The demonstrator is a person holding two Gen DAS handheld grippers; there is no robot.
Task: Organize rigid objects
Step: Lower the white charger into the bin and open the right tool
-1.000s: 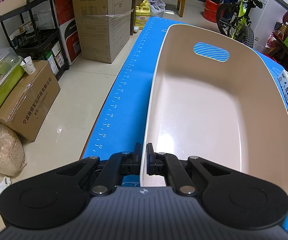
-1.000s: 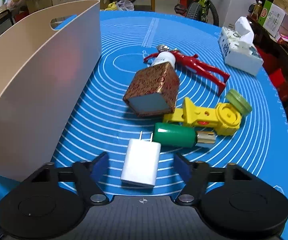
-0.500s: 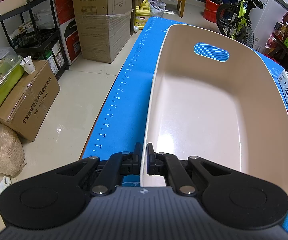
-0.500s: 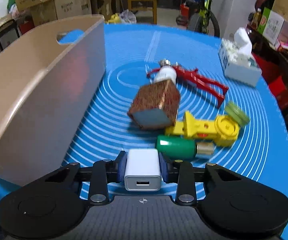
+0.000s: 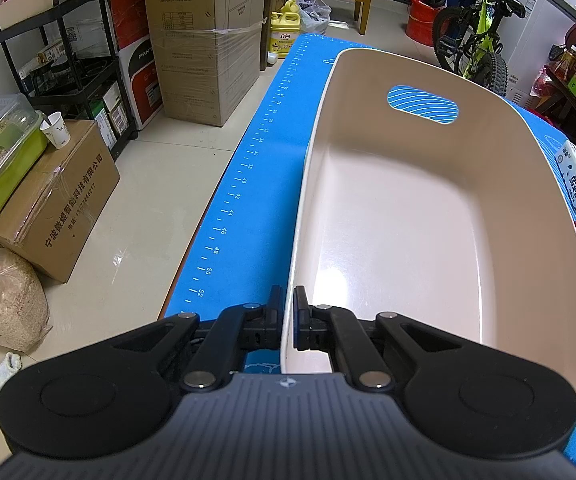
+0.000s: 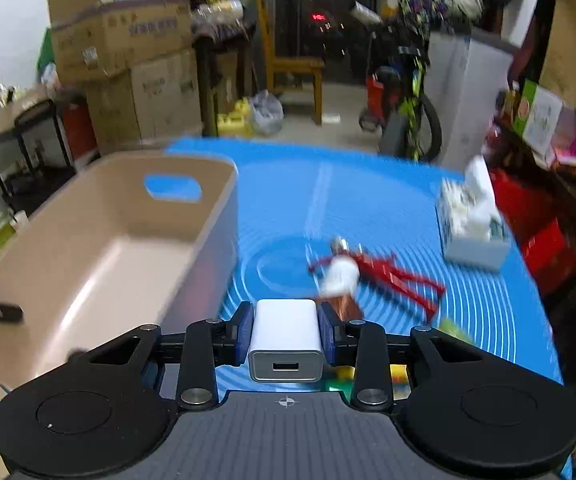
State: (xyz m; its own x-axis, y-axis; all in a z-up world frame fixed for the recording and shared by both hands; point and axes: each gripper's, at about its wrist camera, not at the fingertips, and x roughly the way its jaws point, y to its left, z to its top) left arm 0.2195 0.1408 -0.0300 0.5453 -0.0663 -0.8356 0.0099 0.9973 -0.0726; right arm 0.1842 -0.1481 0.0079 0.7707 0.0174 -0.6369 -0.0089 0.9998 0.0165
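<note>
A white rectangular plastic USB charger (image 6: pixel 286 338) is clamped between the right gripper's (image 6: pixel 286 334) jaws, raised above the blue mat-covered surface (image 6: pixel 388 200). The near rim of the beige plastic bin (image 5: pixel 428 216) is pinched by the left gripper's (image 5: pixel 287 312) narrowed jaws.

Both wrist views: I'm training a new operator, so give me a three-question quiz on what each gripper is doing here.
1. True or false: the left gripper is clamped on the near wall of the beige bin.
2. Multiple choice: the right gripper holds A) the red figure, B) the white charger, C) the tissue box.
3. Fill in: in the left wrist view, the bin holds ____.

Key: 1 true; 2 B; 3 nothing.
</note>
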